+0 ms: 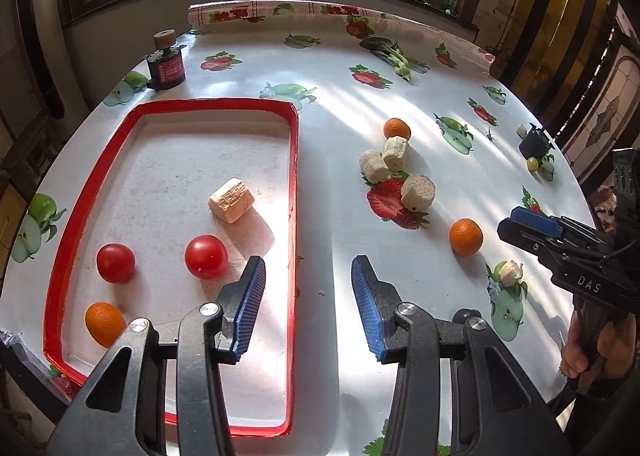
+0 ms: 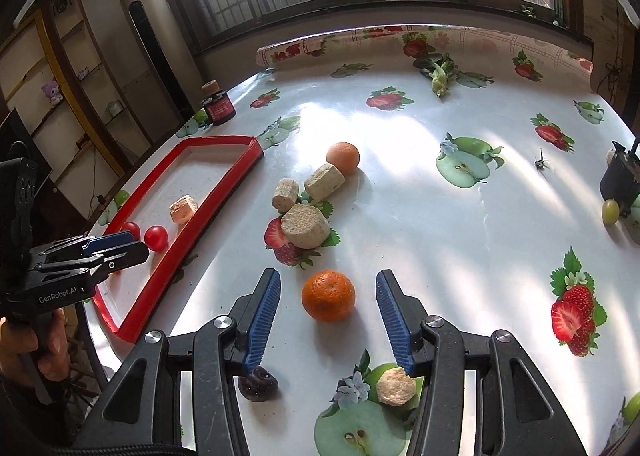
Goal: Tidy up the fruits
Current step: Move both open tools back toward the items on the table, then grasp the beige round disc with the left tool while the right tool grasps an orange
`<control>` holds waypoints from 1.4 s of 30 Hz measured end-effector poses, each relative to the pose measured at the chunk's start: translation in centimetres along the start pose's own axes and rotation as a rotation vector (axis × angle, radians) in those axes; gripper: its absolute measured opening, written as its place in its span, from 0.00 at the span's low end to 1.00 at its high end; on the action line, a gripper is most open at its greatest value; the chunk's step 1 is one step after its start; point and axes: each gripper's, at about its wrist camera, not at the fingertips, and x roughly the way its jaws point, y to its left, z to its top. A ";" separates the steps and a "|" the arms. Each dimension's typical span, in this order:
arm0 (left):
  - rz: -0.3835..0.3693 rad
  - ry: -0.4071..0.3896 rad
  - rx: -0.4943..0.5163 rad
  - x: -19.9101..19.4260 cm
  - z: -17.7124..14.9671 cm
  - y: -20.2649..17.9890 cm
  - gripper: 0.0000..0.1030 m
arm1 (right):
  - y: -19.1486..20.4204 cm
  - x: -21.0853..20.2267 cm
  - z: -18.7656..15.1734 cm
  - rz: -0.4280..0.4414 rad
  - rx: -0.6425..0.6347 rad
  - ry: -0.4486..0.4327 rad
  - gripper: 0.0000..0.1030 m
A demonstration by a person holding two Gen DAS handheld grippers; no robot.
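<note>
1. We judge the step in hand to be the pick-up of the next fruit: our right gripper (image 2: pixel 326 318) is lined up on the near orange (image 2: pixel 328 295), which sits on the table (image 2: pixel 420 216) between the two blue pads with clear daylight on each side.
2. The right jaws stand partly open and hold nothing; the orange is framed by them, not pressed.
3. The next move, as we read it, calls for easing forward and down until the pads sit level with the orange's middle, then closing gently so the round fruit does not roll away.
4. The red tray (image 1: pixel 294 184) already holds two tomatoes (image 1: pixel 206 257), one orange (image 1: pixel 105 323) and a pale block (image 1: pixel 231 200), so it looks like the place where the fruit goes.
5. Left on the table are a far orange (image 2: pixel 343 157), three pale blocks (image 2: pixel 306 226) beside it, a dark fruit (image 2: pixel 258 383) near our left pad, and a green grape (image 2: pixel 610 211) at the right edge.
6. Our left gripper (image 1: pixel 308 306) is also partly open and empty, hanging over the tray's right rim.
7. Both grippers tilt steeply down at the table; a hand (image 1: pixel 592 352) grips the right tool's handle from below.
</note>
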 end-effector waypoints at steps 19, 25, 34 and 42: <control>-0.081 0.060 0.061 4.2 2.6 -5.6 0.41 | 0.3 3.4 -1.1 0.020 -0.035 0.076 0.50; -0.107 0.093 0.081 6.5 3.7 -7.2 0.41 | 0.1 4.9 -1.2 0.023 -0.045 0.101 0.36; -0.123 0.129 0.102 10.5 5.0 -9.7 0.41 | -3.4 1.1 -1.5 -0.003 0.039 0.032 0.36; -0.120 0.101 0.097 11.4 5.3 -9.8 0.30 | -5.0 0.3 -1.8 -0.025 0.075 0.026 0.36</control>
